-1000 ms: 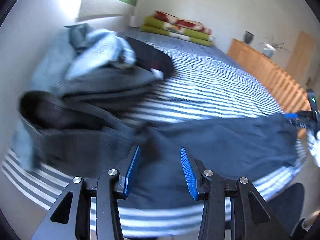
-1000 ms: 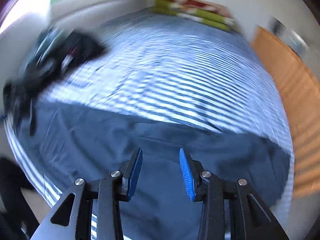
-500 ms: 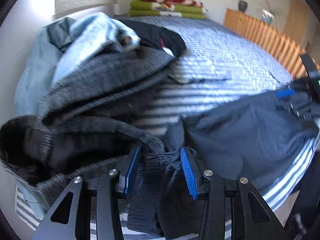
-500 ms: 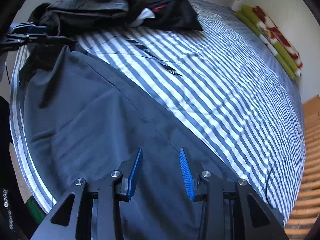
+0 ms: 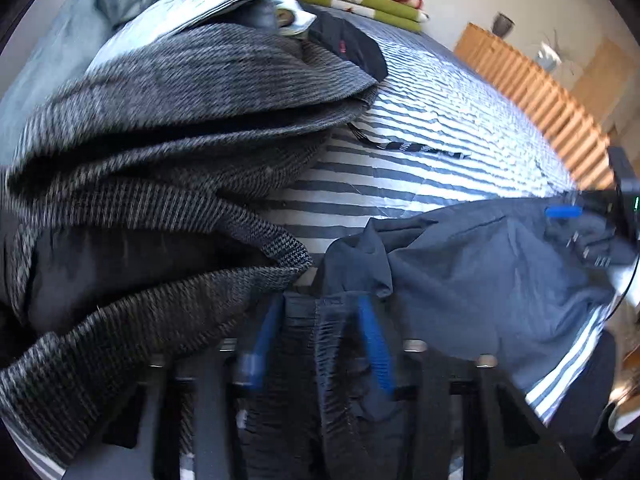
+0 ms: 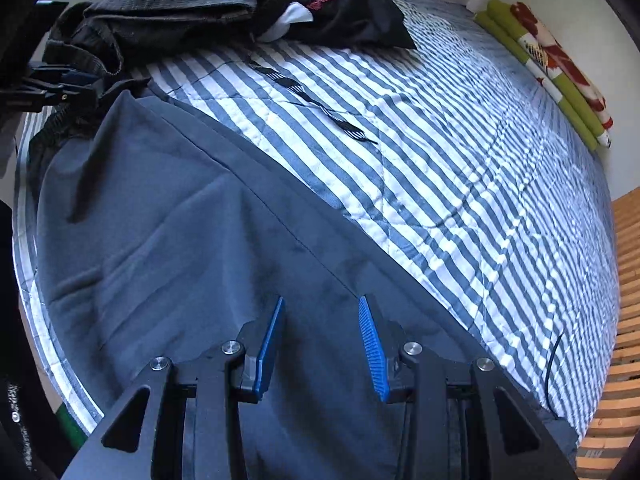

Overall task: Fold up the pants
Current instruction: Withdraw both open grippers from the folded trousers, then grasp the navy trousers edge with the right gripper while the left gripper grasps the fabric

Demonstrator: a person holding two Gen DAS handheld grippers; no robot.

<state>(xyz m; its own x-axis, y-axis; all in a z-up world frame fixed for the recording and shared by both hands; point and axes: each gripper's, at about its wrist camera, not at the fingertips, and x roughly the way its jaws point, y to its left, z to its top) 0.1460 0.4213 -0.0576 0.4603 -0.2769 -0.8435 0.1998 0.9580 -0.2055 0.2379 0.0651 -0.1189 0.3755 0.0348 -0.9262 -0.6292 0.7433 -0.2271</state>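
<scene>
Left claw (image 5: 320, 344) lower, amid gathered pants (image 5: 472, 280)

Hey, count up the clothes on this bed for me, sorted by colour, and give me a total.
Navy pants: 1
Grey woven garment: 1
Light blue denim garment: 1
Black garment with a red label: 1
Total: 4 that can be told apart; the pile may hide more.
</scene>
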